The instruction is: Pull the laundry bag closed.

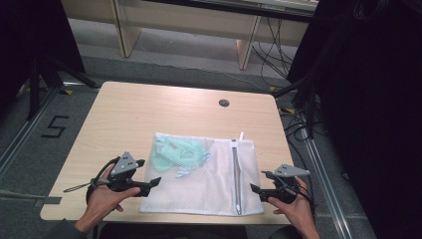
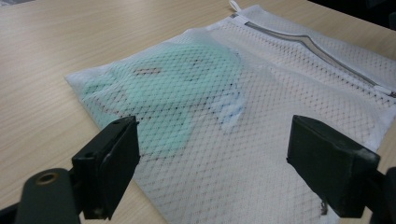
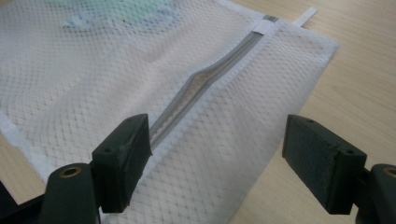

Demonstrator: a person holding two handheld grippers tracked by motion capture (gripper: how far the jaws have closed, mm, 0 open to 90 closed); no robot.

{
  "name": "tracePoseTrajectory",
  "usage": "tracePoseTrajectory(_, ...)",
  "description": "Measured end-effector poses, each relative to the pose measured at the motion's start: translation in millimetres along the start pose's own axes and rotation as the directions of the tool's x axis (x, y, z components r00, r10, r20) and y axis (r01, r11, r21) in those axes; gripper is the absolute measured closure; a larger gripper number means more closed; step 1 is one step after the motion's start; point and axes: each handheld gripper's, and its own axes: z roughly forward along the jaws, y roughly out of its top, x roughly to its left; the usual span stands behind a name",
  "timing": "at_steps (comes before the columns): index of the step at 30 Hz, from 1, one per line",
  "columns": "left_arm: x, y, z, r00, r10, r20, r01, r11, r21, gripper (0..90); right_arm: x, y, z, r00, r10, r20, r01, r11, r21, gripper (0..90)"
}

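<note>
High view: at the near edge of the wooden table (image 1: 129,114), the left gripper (image 1: 147,186) and the right gripper (image 1: 259,190) flank a white mesh laundry bag (image 1: 209,184) that lies flat on the near half of the tabletop, its near edge close to the table's near edge. The left gripper sits just beside the bag's near left corner, the right gripper just beside its near right side; each is held in a hand, and each has its jaws spread wide with nothing between them. Within the bag, toward its far left corner, lies a pale green garment (image 1: 176,154). A grey zipper (image 1: 236,174) runs from near to far along the bag's right part, with a white tab (image 1: 241,135) projecting past the far edge. Beyond the bag, near the table's far edge, is a round cable port (image 1: 224,103). Left gripper view: the wide-set jaws frame the mesh bag (image 2: 280,93), and the green garment (image 2: 182,88) is seen through the netting with a dark mark and a pale blue patch that the high view renders less clearly. Right gripper view: the wide-set jaws frame the zipper (image 3: 205,79), which here is seen to gape partly open along its middle, a detail not resolved from above.
</note>
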Motion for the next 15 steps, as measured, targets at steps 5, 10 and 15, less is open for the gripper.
tracePoseTrajectory(5, -0.3, 0.3, -0.1, 1.0000, 0.005, 0.003, -0.005, 1.0000, -0.005, 16.3, 2.6, -1.2, 1.6, 0.9997, -0.020, -0.016, 0.021, 1.000, 0.022, 23.7)
tracePoseTrajectory(10, -1.5, 0.2, 0.4, 1.0000, 0.007, 0.000, -0.007, 1.0000, 0.000, 16.3, 4.4, -0.9, 2.1, 0.9979, -0.052, -0.039, 0.053, 0.997, 0.051, 23.7)
tracePoseTrajectory(15, -2.1, 0.3, 1.5, 0.9999, 0.007, 0.012, -0.007, 1.0000, 0.001, 16.3, 6.0, -0.9, 4.1, 0.9944, -0.080, -0.069, 0.085, 0.995, 0.059, 22.5)
